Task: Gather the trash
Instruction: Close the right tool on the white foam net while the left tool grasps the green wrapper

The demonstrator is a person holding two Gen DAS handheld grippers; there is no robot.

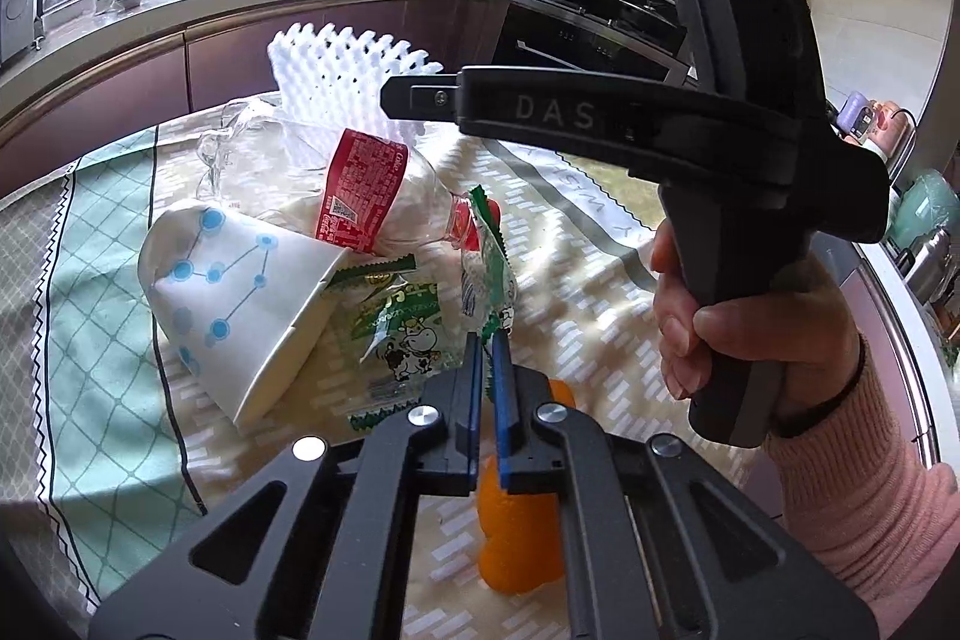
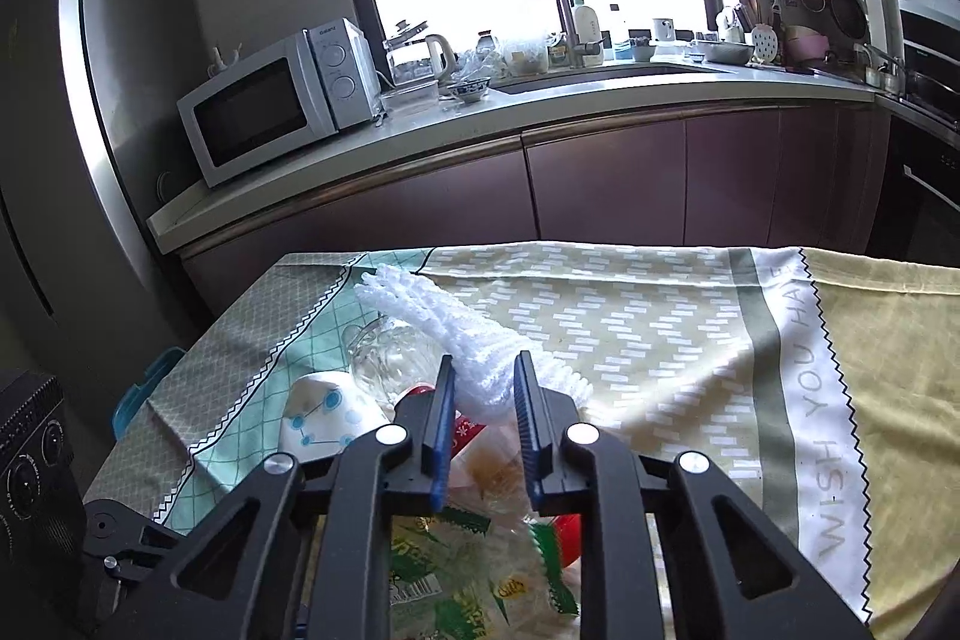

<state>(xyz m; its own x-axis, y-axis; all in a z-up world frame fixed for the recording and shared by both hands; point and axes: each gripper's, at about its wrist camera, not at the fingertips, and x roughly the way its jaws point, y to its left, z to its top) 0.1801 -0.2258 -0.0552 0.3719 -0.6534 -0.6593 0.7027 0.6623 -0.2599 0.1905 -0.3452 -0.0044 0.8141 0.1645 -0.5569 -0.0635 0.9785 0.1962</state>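
A pile of trash lies on the patterned tablecloth [image 1: 90, 316]. It holds a tipped paper cup with blue dots [image 1: 240, 292], a crushed clear bottle with a red label [image 1: 360, 196] and a green cow-print wrapper [image 1: 408, 334]. My left gripper [image 1: 489, 340] is shut on a raised edge of that wrapper. An orange peel [image 1: 516, 538] lies under its fingers. My right gripper [image 2: 485, 382] is shut on the white foam net [image 2: 432, 316], which fills the gap between its blue pads. In the left wrist view the net [image 1: 348, 64] stands upright at the right gripper's tip [image 1: 396, 97], with a hand [image 1: 720, 334] on the handle.
Beyond the table runs a kitchen counter [image 2: 540, 112] with a microwave [image 2: 270, 112], a sink tap and dishes. An oven [image 1: 600, 16] stands at the far right. A black appliance [image 2: 30, 472] and a blue box edge [image 2: 138, 388] sit off the table's left side.
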